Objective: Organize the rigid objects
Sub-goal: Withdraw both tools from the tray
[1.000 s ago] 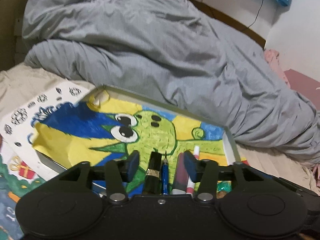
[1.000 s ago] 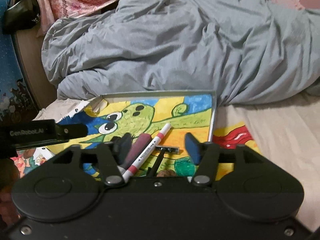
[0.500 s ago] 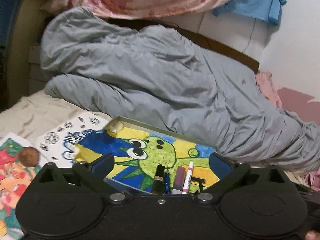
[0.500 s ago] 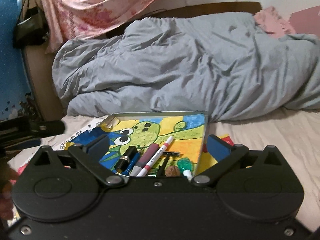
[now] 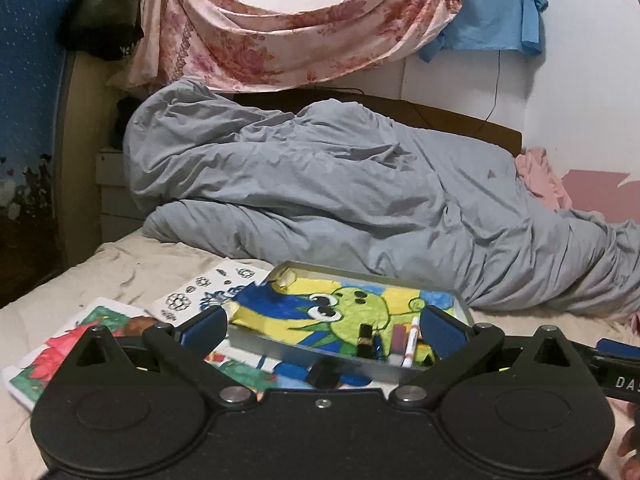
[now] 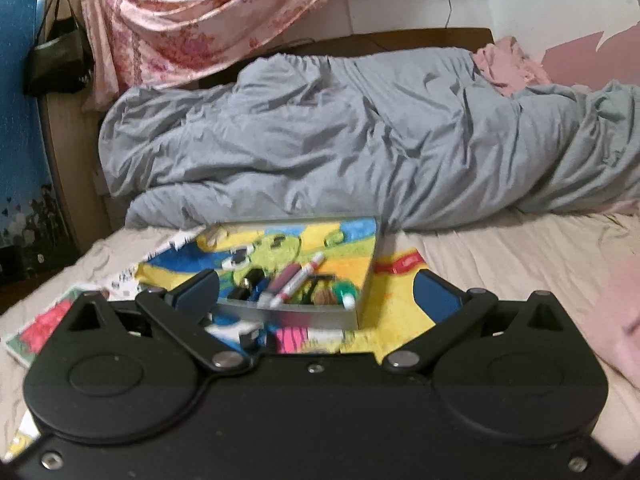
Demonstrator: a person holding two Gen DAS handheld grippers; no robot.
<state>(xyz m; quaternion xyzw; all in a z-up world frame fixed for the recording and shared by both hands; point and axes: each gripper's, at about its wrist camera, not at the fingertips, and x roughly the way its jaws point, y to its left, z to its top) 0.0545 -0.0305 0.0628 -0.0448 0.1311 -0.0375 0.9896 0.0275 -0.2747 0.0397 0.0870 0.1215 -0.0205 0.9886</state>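
Metal tray (image 6: 304, 314) on bed (image 6: 520, 264), resting on colouring sheets (image 5: 80, 344), just before grey duvet (image 5: 340, 184). Left gripper (image 5: 322, 326) and right gripper (image 6: 316, 292): jaws just opened to full spread, nothing between pads, both short of tray's near wall. Inside tray, near end: maroon tube (image 6: 282, 278), red-and-white marker (image 6: 298, 280), black lipstick (image 5: 364, 334), blue pen (image 5: 378, 350), green-capped item (image 6: 346, 294). Black razor (image 6: 314, 286) blurred.
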